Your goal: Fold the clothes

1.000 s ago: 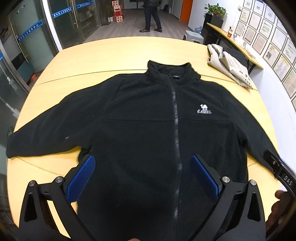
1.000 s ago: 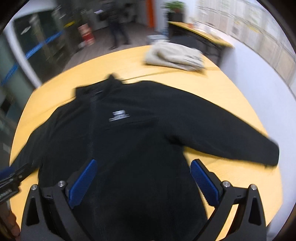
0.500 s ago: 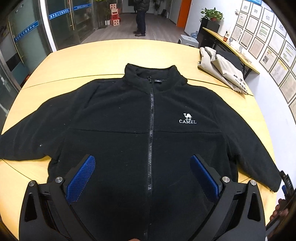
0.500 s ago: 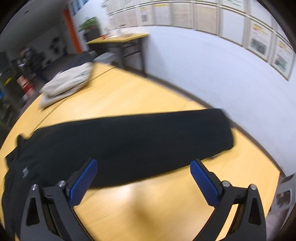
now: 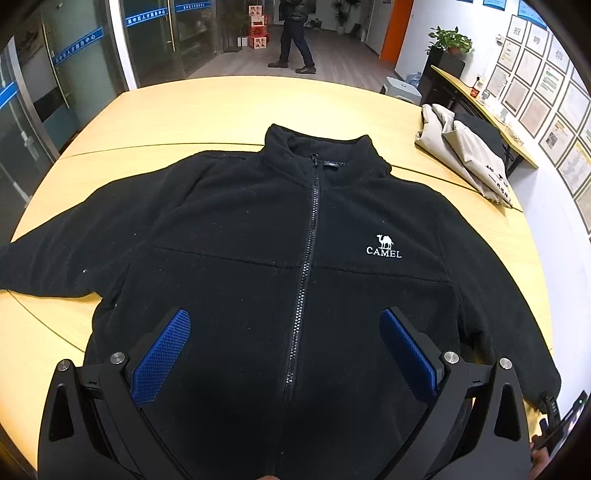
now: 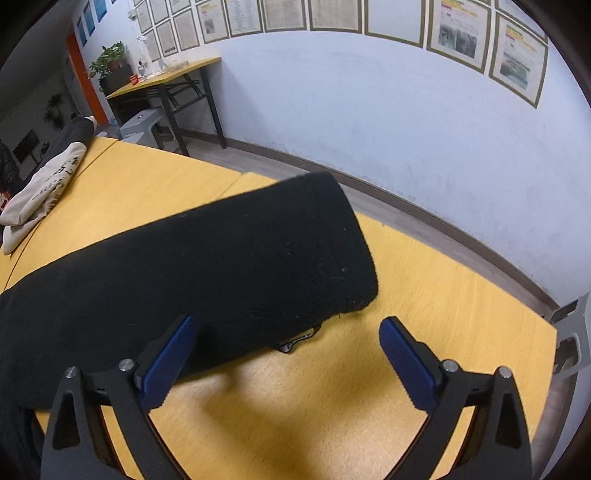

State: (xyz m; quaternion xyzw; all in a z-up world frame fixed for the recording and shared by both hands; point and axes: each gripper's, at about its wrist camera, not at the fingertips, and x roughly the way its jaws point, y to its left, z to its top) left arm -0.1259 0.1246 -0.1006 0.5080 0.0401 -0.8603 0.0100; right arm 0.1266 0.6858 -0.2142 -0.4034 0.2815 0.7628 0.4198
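Observation:
A black fleece jacket (image 5: 258,240) with a white CAMEL logo lies flat and zipped on the yellow table (image 5: 207,110), sleeves spread to both sides. My left gripper (image 5: 286,354) is open and empty, above the jacket's lower front near the zipper. In the right wrist view the jacket's right sleeve (image 6: 221,258) lies across the table (image 6: 332,424), its cuff end pointing right. My right gripper (image 6: 286,354) is open and empty, just in front of the cuff, its left finger over the sleeve's near edge.
A folded beige garment (image 5: 469,158) lies at the table's far right; it also shows in the right wrist view (image 6: 40,188). The table edge and a wall run close beyond the cuff. A person stands far off on the floor (image 5: 295,33).
My right gripper has swung right from the jacket's body to the right sleeve cuff and come closer to it. The left gripper has centred over the jacket front.

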